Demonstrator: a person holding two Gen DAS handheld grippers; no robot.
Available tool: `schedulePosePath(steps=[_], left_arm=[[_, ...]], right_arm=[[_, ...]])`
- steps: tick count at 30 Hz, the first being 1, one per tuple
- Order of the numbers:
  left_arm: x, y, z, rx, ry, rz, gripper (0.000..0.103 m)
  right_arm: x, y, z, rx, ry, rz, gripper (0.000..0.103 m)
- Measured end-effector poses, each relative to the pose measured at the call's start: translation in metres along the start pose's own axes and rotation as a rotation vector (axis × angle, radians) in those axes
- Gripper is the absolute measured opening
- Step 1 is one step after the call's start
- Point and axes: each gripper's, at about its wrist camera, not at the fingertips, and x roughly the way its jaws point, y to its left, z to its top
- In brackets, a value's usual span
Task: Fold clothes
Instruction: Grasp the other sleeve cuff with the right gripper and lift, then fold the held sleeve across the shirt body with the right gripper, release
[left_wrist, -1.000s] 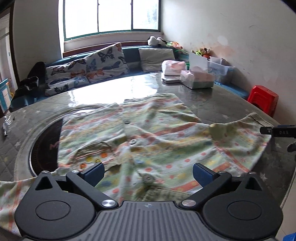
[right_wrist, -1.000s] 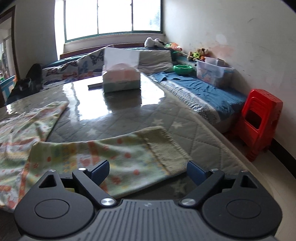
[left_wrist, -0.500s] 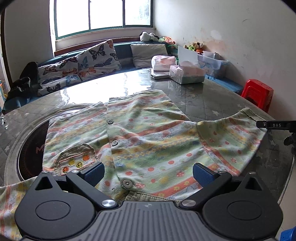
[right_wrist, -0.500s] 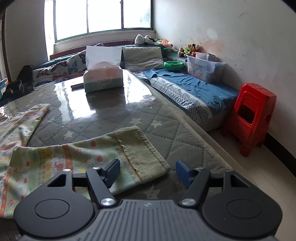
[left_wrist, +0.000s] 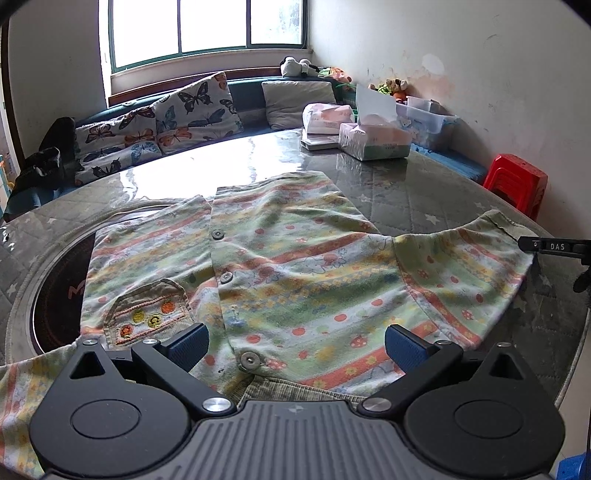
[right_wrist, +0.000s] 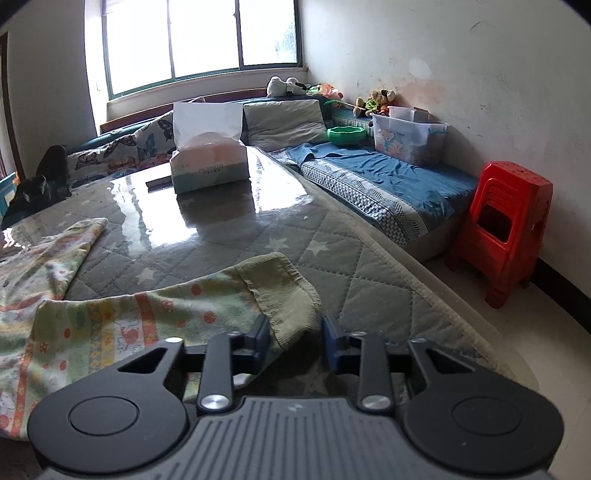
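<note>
Your left tool (left_wrist: 295, 341) is spread wide, holding nothing, hovering over the collar end of the shirt (left_wrist: 295, 266). Shirt lies flat and buttoned on the round desk (left_wrist: 424, 192), chest pocket (left_wrist: 147, 314) at 9 o'clock of the tool, one sleeve (left_wrist: 461, 273) running out toward 3 o'clock. Tissue box (left_wrist: 373, 142) sits at 1 o'clock on the far desk, well apart from the shirt. Your right tool (right_wrist: 295, 339) is narrowed around the ribbed cuff (right_wrist: 288, 291) of that sleeve (right_wrist: 147, 314); the left finger touches the cloth, a gap shows at the right finger, so not fully clamped. Cuff edge looks lifted off the desk (right_wrist: 369, 266). Red stool (right_wrist: 506, 229) stands at 2 o'clock by the wall.
</note>
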Motion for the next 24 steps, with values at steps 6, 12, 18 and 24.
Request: schedulePosePath(steps=[6, 12, 18, 24], left_arm=[[0.002, -0.002, -0.002, 0.001, 0.008, -0.003, 0.103], [0.004, -0.002, -0.003, -0.001, 0.017, -0.001, 0.103], [0.004, 0.002, -0.004, -0.007, 0.017, 0.001, 0.103], [-0.004, 0.016, -0.006, -0.038, -0.002, 0.015, 0.103]], right_arm=[[-0.009, 0.001, 0.003, 0.036, -0.029, 0.031, 0.014], [-0.028, 0.005, 0.015, 0.072, -0.080, 0.087, 0.010], [-0.058, 0.023, 0.034, 0.055, -0.151, 0.164, 0.009], [-0.087, 0.061, 0.057, -0.010, -0.222, 0.270, 0.009]])
